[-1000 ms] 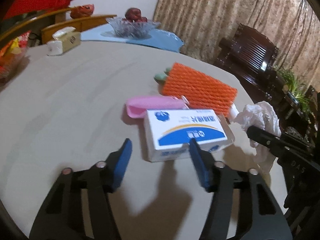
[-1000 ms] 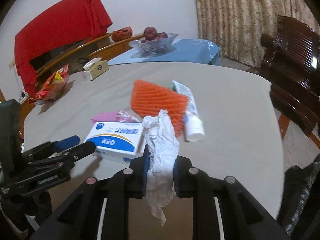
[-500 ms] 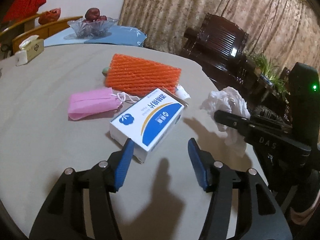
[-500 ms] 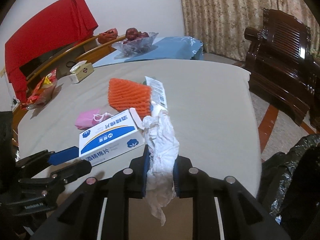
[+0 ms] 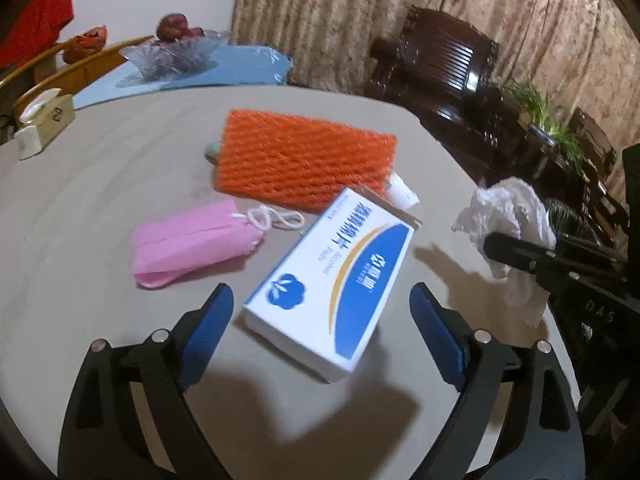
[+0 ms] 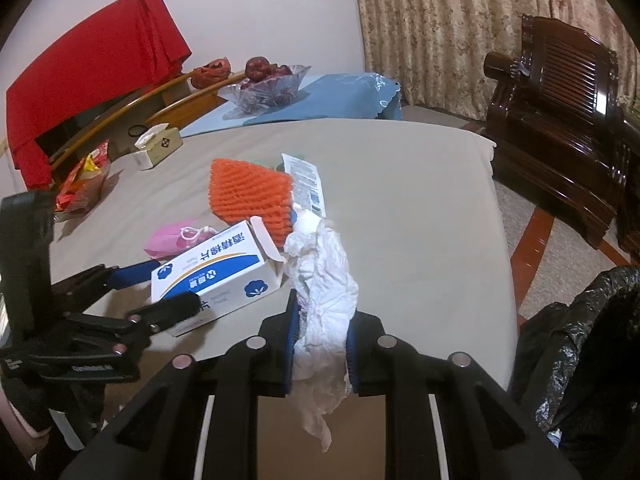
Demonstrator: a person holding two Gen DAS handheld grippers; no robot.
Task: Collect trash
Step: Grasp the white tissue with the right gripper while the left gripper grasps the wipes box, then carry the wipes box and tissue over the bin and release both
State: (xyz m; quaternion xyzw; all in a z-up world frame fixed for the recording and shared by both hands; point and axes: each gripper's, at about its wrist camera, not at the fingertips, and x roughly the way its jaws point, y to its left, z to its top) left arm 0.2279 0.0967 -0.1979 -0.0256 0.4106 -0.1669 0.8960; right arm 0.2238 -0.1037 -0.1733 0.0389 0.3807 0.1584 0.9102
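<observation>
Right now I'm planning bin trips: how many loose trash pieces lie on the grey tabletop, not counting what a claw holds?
4: blue-white box nearest the left claw, pink mask beside it, orange foam net behind, tube partly under the net. More may be hidden.

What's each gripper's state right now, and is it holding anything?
Left gripper: jaws opening, straddling the blue-and-white box, pads not on it.
Right gripper: shut on the crumpled white tissue.
</observation>
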